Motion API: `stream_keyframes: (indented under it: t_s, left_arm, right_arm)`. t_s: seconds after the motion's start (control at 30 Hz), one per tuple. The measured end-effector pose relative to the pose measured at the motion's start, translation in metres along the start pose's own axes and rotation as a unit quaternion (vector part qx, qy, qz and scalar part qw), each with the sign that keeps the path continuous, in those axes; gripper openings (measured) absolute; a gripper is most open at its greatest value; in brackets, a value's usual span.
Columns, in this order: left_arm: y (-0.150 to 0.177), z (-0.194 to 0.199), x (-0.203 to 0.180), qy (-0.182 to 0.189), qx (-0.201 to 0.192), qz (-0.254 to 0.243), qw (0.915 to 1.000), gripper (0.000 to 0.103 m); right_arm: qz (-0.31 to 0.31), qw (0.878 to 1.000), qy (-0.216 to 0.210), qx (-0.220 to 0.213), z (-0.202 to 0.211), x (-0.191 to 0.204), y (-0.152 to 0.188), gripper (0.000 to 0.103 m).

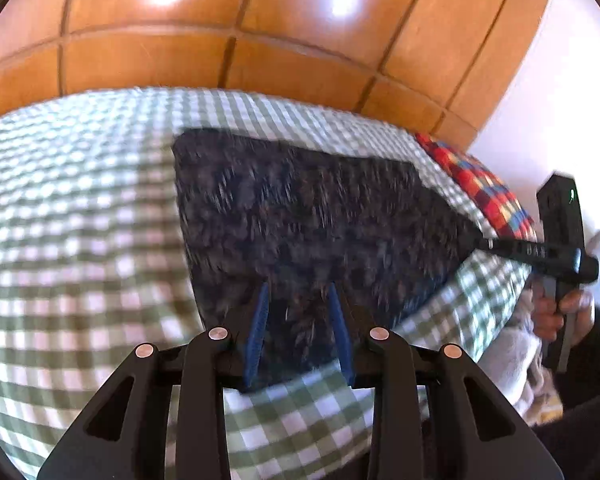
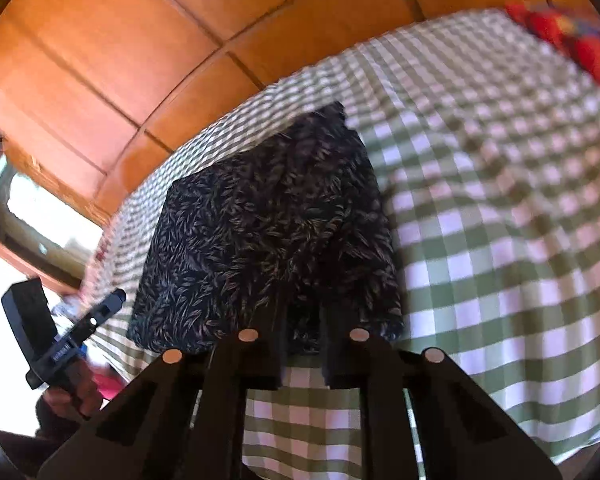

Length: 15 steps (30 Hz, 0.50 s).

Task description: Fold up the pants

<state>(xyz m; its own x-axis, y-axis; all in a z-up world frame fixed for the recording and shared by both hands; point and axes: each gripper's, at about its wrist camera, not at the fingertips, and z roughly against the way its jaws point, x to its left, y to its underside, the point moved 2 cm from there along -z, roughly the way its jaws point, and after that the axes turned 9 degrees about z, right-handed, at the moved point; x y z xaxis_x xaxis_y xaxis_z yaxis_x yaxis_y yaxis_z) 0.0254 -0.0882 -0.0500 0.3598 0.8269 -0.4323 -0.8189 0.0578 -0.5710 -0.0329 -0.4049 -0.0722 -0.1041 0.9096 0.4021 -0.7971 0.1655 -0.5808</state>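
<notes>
The left gripper [image 1: 298, 292] hovers over the near edge of the dark leaf-print pants [image 1: 308, 216], its blue-padded fingers [image 1: 260, 320] spread apart with the fabric showing between them and nothing clamped. In the right wrist view, the right gripper [image 2: 302, 312] likewise sits at the near edge of the pants [image 2: 268, 232], fingers parted with a gap between them; its tips look to be touching the cloth, but I cannot tell for sure. The pants lie folded into a compact, roughly rectangular shape on a green-and-white checked bedspread [image 1: 80, 220], towards the far side of the bed. A red, blue and yellow patterned cushion [image 1: 480, 184] lies at the right of the bedspread. An orange wooden panelled headboard [image 1: 220, 40] rises behind the bed.
</notes>
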Motion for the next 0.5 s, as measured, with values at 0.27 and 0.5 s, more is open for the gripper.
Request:
stream_keyframes:
  t_s: [0.27,0.5]
  left_arm:
    - [0.014,-0.013,-0.002,-0.015,0.011,0.011,0.9998,0.029]
    - [-0.02,0.005,-0.006,-0.106,-0.036,-0.006,0.9937,0.04]
  right_arm:
    - [0.004,0.998,0.061,0.02,-0.025,-0.021,0.022,0.012]
    - [0.021,0.997,0.069,0.016,-0.004,-0.01,0.016,0.026]
